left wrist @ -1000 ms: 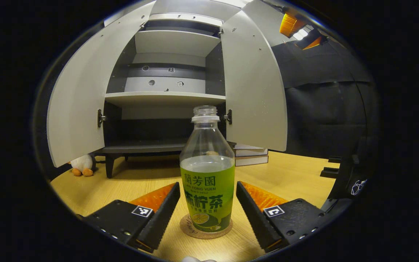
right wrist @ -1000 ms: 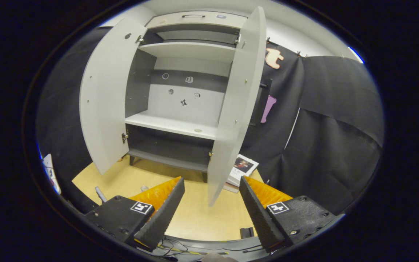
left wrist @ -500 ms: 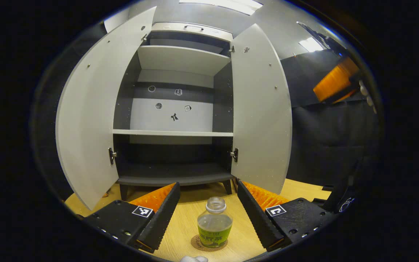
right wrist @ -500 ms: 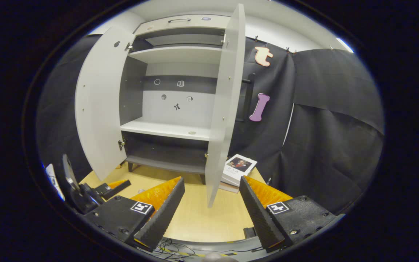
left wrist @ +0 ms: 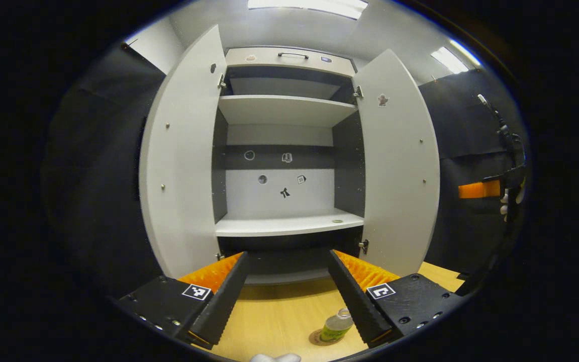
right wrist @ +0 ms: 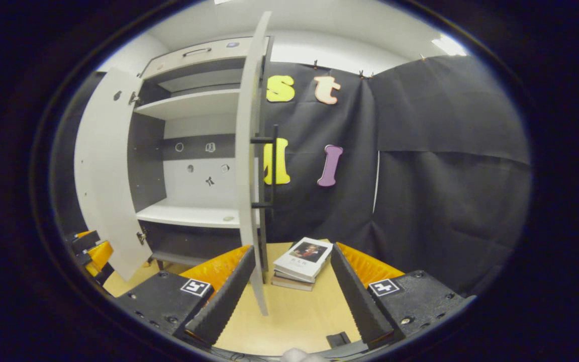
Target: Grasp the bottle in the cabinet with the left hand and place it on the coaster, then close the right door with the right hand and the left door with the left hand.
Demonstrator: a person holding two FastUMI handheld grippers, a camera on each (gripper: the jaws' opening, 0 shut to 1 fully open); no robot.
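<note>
The green-labelled bottle (left wrist: 336,326) stands on the round coaster (left wrist: 318,338) on the wooden table, low in the left gripper view and beside my right-hand finger. My left gripper (left wrist: 287,296) is open and empty, raised above the bottle and facing the open cabinet (left wrist: 284,223). Both doors stand open, the left door (left wrist: 181,166) and the right door (left wrist: 400,171). In the right gripper view the right door (right wrist: 248,166) is edge-on, with its dark handle (right wrist: 272,171) on the outer face. My right gripper (right wrist: 292,296) is open and empty just in front of that door's lower edge.
A stack of books (right wrist: 302,260) lies on the table (right wrist: 294,317) behind the right door. The cabinet shelves are bare apart from a small disc (left wrist: 338,220). The other gripper (left wrist: 480,189) shows at the far right of the left gripper view. Black cloth walls the booth.
My left gripper has lifted up and away from the bottle, which stays on the coaster. My right gripper has swung rightward, so the right door now shows edge-on with its handle visible.
</note>
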